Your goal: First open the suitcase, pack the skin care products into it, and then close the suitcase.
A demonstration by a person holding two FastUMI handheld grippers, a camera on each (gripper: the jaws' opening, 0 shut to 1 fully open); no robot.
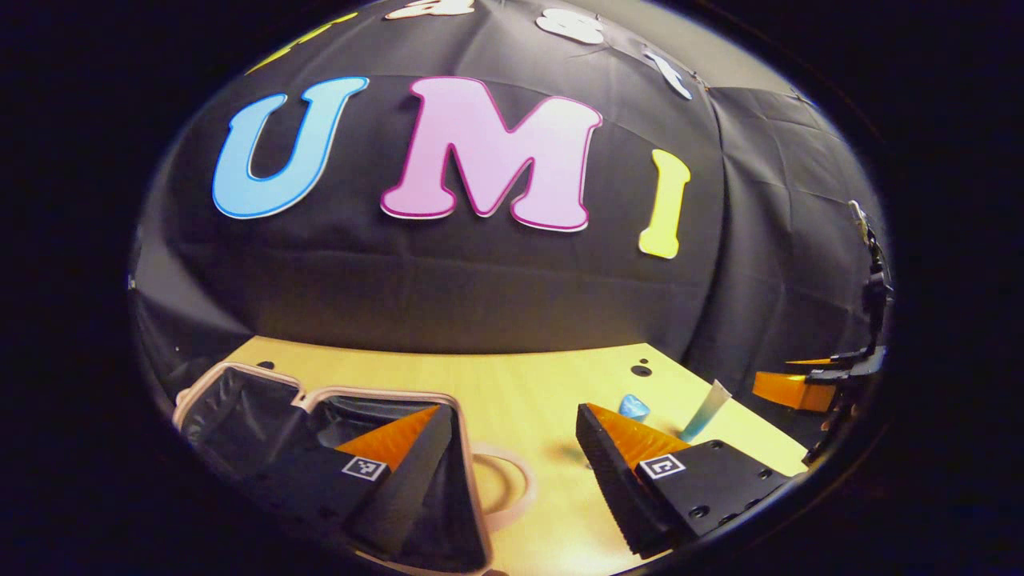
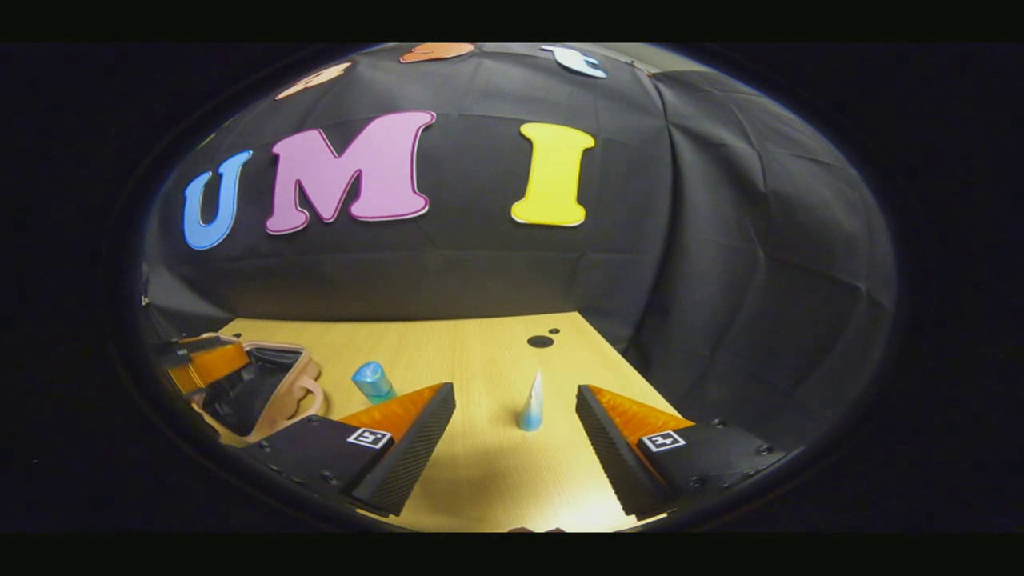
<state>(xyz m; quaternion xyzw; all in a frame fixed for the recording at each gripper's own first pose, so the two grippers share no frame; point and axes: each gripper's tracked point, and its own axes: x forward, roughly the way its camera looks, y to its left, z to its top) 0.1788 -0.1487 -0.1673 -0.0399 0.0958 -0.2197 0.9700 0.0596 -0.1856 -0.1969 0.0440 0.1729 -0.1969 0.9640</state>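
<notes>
The small suitcase (image 1: 240, 400) lies open at the lower left of the left gripper view, pale pink rim around a black lining, its handle loop (image 1: 516, 480) on the table. My left gripper (image 1: 510, 412) is open, one finger over the suitcase's inside and one over the table. To its right stand a blue-capped bottle (image 1: 634, 406) and a white-to-blue tube (image 1: 708, 412). In the right gripper view the tube (image 2: 531, 404) stands upright just ahead of my open right gripper (image 2: 514, 392), untouched. The bottle (image 2: 374, 381) is to its left, the suitcase (image 2: 268, 388) farther left.
The light wooden table (image 2: 448, 344) ends at the black cloth wall, with two dark round holes (image 2: 541, 342) near its far right corner. The right gripper (image 1: 808, 388) appears at the right edge of the left gripper view, the left gripper (image 2: 200, 362) over the suitcase.
</notes>
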